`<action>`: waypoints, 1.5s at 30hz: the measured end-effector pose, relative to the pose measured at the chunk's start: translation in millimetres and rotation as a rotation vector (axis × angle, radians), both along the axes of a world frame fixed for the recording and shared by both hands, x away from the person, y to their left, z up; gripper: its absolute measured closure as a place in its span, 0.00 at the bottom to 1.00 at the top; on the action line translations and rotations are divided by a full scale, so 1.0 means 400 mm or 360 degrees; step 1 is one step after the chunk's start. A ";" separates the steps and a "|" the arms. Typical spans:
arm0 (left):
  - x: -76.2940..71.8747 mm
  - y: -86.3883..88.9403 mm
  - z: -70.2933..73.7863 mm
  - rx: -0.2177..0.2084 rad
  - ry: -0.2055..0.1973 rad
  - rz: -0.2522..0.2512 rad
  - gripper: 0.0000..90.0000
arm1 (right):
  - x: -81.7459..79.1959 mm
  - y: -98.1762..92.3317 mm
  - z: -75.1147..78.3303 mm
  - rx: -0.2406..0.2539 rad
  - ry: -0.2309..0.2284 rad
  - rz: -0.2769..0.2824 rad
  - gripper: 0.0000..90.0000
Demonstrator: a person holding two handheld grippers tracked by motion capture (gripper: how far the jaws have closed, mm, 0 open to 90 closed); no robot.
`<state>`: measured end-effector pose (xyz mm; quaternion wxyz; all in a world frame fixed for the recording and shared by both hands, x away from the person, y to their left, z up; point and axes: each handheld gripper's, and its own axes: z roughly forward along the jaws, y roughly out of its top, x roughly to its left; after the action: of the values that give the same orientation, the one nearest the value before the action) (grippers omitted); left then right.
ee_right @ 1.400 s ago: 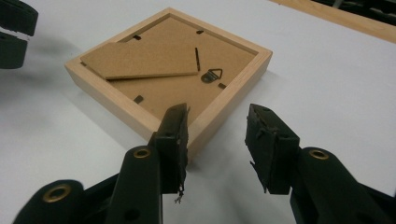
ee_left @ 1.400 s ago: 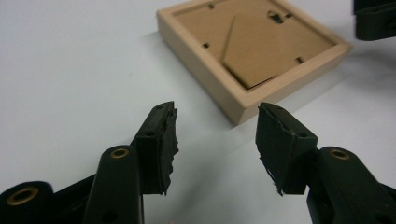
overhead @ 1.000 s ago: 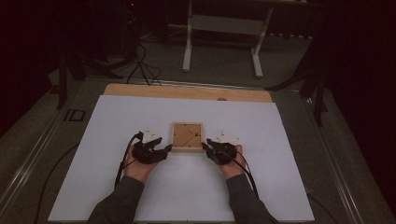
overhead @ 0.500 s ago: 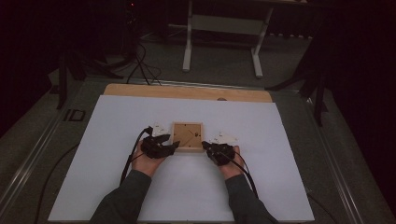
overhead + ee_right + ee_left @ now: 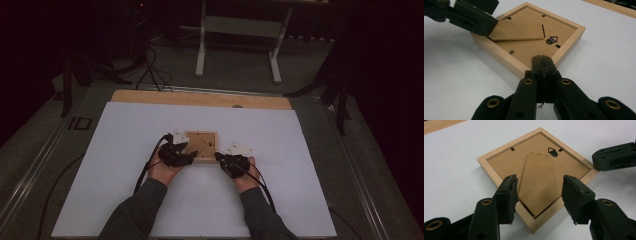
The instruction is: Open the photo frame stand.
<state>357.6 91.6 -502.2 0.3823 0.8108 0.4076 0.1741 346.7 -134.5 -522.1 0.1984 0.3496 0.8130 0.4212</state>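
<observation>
A small wooden picture frame [image 5: 202, 146] lies face down near the middle of the white bench [image 5: 125, 150], its brown backing board [image 5: 506, 162] turned up, as a person works on it with a gripper in each hand. The left gripper [image 5: 539, 195] hangs over the frame's near left corner with its jaws apart, straddling the fold-out easel stand [image 5: 539, 185], whose pointed end sits lifted a little off the backing; the pads press on nothing. In the right gripper view that same gripper's dark jaw shows just above the raised flap. The jaws of the right gripper [image 5: 543, 65] are pressed together with nothing between them, and their tip rests at the frame's near right edge, just beside the metal hanging hook [image 5: 551, 40], apparently steadying the frame against sliding; whether the tip bears on the wood or only hovers above it cannot be told.

The step in hand looks like getting hold of the easel stand to swing it up from the back. By that reading, the next move calls for the left gripper to come down and close on the stand's free edge, gently, since the thin board could bend or tear at its hinge line, while the right gripper keeps the light frame pinned so it does not skid across the smooth bench.
</observation>
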 end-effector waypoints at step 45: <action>0.048 -0.035 -0.007 0.0160 0.0133 -0.0032 0.56 | 0.001 -0.002 -0.002 0.0012 -0.0002 0.0001 1.00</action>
<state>376.6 77.4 -505.1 0.3255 0.8396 0.4058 0.1565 346.9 -135.4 -522.8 0.1975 0.3498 0.8115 0.4245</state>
